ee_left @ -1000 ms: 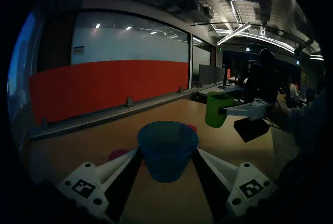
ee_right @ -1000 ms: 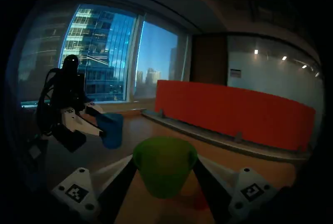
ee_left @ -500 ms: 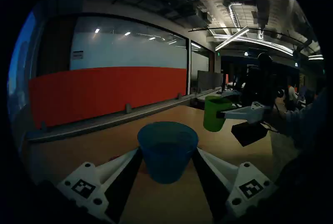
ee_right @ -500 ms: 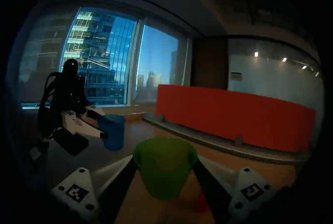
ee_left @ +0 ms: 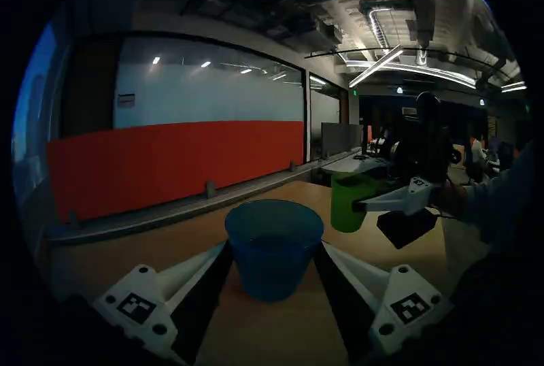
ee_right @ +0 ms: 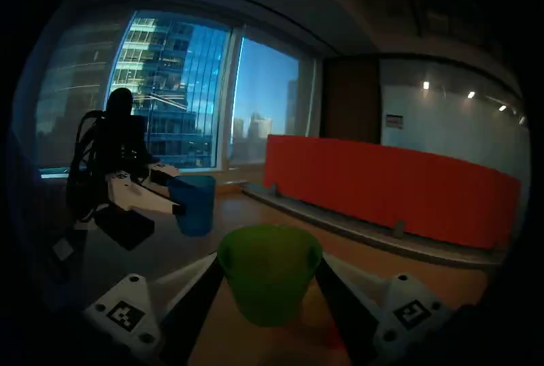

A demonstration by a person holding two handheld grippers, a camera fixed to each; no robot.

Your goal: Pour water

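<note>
In the left gripper view my left gripper [ee_left: 273, 257] is shut on a blue cup [ee_left: 274, 247], held upright above the wooden table [ee_left: 136, 250]. To the right and farther off, the right gripper [ee_left: 367, 204] holds a green cup [ee_left: 348, 201]. In the right gripper view my right gripper [ee_right: 269, 276] is shut on the green cup [ee_right: 269, 271], upright. At the left there, the left gripper [ee_right: 178, 204] holds the blue cup [ee_right: 193, 204] at about the same height. The two cups are apart. Whether either cup holds water cannot be made out.
A long red panel [ee_left: 177, 158] runs along the table's far edge, with a grey rail [ee_left: 204, 196] below it. Large windows [ee_right: 170, 94] lie behind the left gripper. A sleeve [ee_left: 500, 196] shows at the right. A small red thing [ee_right: 332, 335] lies under the right gripper.
Both views have tilted up a little, so the red coasters on the table have dropped from sight. The two cups have come slightly nearer to each other and stay upright.
</note>
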